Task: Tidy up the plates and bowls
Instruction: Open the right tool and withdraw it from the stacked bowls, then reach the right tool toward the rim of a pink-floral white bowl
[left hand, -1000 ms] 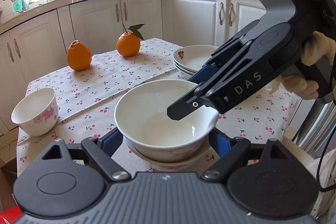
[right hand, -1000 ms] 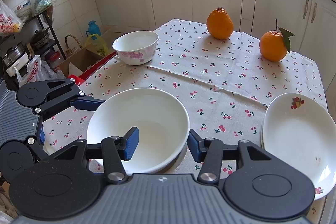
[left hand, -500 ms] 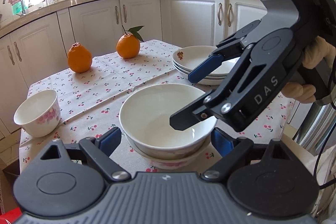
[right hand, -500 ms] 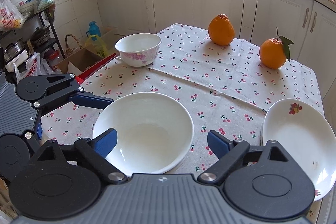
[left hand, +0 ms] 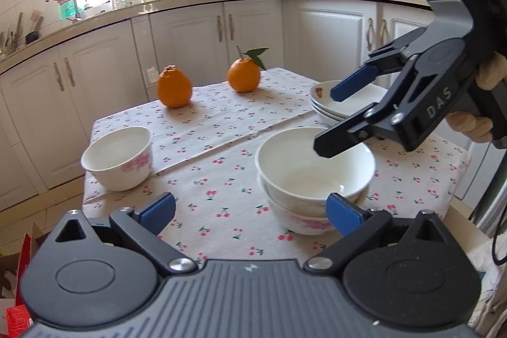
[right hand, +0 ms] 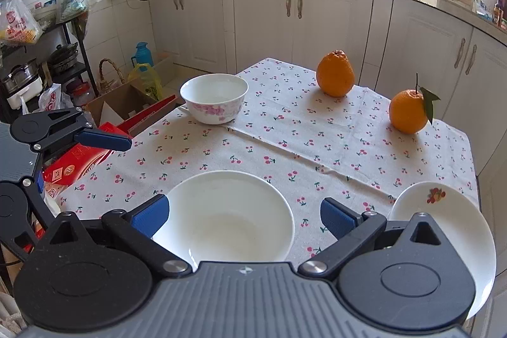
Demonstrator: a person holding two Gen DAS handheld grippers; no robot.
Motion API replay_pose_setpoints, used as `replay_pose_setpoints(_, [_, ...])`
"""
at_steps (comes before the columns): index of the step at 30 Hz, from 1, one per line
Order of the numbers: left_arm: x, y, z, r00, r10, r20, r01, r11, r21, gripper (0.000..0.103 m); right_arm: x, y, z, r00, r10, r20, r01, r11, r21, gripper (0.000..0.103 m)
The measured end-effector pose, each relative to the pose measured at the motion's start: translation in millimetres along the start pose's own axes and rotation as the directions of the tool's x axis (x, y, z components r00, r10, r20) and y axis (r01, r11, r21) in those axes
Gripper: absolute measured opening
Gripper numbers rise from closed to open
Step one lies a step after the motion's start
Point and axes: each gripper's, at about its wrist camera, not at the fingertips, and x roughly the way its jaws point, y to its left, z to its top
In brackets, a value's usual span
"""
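A plain white bowl (left hand: 315, 167) is nested in a pink-flowered bowl (left hand: 304, 222) on the cherry-print cloth. My right gripper (left hand: 329, 120) hovers just above the far rim of the stack, jaws opening wide, pads off the bowl. In the right wrist view the white bowl (right hand: 228, 217) lies below and between the pads of my right gripper (right hand: 244, 217). My left gripper (left hand: 250, 211) is opening too, with only cloth between its pads; its right pad (left hand: 343, 213) stands in front of the stack. A second flowered bowl (left hand: 117, 157) stands alone at the left. Stacked plates (left hand: 345, 108) sit behind the right gripper.
Two oranges (left hand: 174, 91) (left hand: 244, 79) rest at the far side of the table. The table's left edge drops to boxes and a red carton (right hand: 79, 157) on the floor. Kitchen cabinets (left hand: 190, 43) ring the table. A gloved hand (left hand: 472, 125) holds the right gripper.
My right gripper let go of the white bowl's rim, opened wide and lifted off it. My left gripper opened and drew back and left from the stacked bowls.
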Motion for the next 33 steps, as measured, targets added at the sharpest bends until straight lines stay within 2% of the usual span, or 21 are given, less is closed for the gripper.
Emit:
replay_pose_setpoints(3, [0.8,18.2,-2.4,0.998,0.067,0.002,-0.067,0.997,-0.025,0.101,5.1,5.6,12.3,1.0,-0.012,0.005,0.012,1.0,-0.026,0.103])
replay_pose_setpoints(6, [6.1,37.1,-4.3,0.988,0.154,0.01,-0.154,0.987,-0.05,0.101,13.3,10.6,26.9,0.999,-0.029,0.02,0.03,0.999,-0.045,0.103])
replay_pose_setpoints(10, [14.1,60.1,-6.5,0.981,0.193,0.005,-0.192,0.979,-0.071,0.101,26.9,14.4,48.4,0.998,-0.052,0.027,0.054,0.997,-0.054,0.103])
replay_pose_setpoints(18, [35.4,94.1,-4.4,0.978,0.208,0.001,-0.206,0.967,-0.147,0.101,59.5,18.4,86.8,0.999,-0.032,0.016,0.033,0.991,-0.133,0.103])
replay_pose_setpoints(22, [50.4,105.1,-2.2,0.976,0.217,0.009,-0.213,0.966,-0.147,0.101,80.5,21.6,101.3,0.999,-0.041,-0.013,0.037,0.981,-0.191,0.103])
replay_pose_setpoints(26, [65.6,114.8,-1.4,0.979,0.204,0.001,-0.202,0.967,-0.154,0.101,104.4,22.8,112.2,0.998,-0.022,-0.063,0.008,0.977,-0.212,0.103])
replay_pose_setpoints(33, [86.6,129.7,-1.5,0.983,0.186,-0.003,-0.184,0.971,-0.15,0.101,138.3,24.0,130.2,0.996,0.008,-0.086,-0.028,0.971,-0.238,0.103])
